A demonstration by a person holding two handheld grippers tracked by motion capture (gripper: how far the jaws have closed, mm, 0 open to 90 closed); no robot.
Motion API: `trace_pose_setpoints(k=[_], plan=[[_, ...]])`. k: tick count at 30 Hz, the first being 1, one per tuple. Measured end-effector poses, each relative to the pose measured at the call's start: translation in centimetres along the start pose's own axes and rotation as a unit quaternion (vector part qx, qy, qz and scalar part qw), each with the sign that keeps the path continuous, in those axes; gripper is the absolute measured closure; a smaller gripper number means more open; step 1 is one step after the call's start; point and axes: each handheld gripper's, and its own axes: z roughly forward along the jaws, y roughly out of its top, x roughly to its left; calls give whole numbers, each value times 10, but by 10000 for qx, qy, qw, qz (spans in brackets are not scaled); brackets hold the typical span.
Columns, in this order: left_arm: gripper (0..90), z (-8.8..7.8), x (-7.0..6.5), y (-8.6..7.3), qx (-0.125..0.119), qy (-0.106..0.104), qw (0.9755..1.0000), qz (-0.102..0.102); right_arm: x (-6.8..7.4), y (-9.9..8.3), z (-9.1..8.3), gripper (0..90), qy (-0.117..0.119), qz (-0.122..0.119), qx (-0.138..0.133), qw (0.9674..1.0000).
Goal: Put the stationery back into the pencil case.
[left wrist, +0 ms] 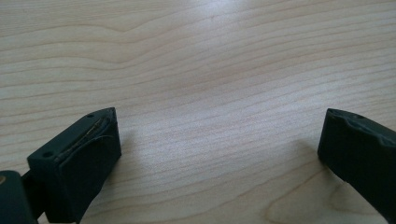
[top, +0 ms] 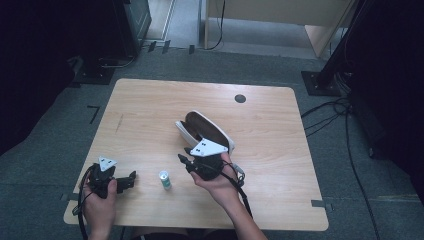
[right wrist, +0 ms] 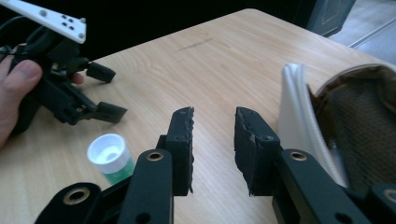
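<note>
An open white case (top: 186,131) with a brown lining lies at the middle of the wooden table (top: 150,110). In the right gripper view the case (right wrist: 299,112) shows at the right, its brown inside facing me. A small green bottle with a white cap (top: 164,179) stands near the front edge; the bottle (right wrist: 109,156) is just left of my right jaws. My right gripper (top: 184,155) hovers at the case's near end, and this gripper (right wrist: 214,116) is open with nothing between its jaws. My left gripper (top: 130,180) rests left of the bottle, open wide (left wrist: 219,116) over bare wood.
A dark round grommet (top: 240,98) sits near the table's far edge. Black equipment stands (top: 325,75) and cables lie on the grey floor around the table. The left hand's gripper (right wrist: 105,93) shows at the upper left of the right gripper view.
</note>
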Motion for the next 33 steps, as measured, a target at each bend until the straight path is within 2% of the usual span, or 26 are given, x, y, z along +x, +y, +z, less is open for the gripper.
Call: trace_pose_setpoints(k=[14,18,20,22,24,25,28,30,33], plan=[[0,0,0,0,-10,4,10000,-2,21,-9,8,669,317,68,45,9995],[0,0,0,0,-11,4,10000,-5,25,-10,10,629,473,59,34,9989],[0,0,0,0,-10,4,10000,-7,29,-11,11,529,532,77,7,9986],[0,0,0,0,-9,3,10000,-3,33,-10,12,345,564,121,34,9983],[0,0,0,0,-9,2,10000,-2,37,-9,14,135,401,160,115,9990],[0,0,0,0,-10,4,10000,-2,39,-9,15,82,345,150,148,9992],[0,0,0,0,-7,5,10000,5,44,-10,17,0,450,102,153,9988],[0,0,0,0,-8,5,10000,5,47,-12,19,0,553,-8,141,9984],[0,0,0,0,-8,5,10000,1,50,-13,24,0,552,6,180,9983]])
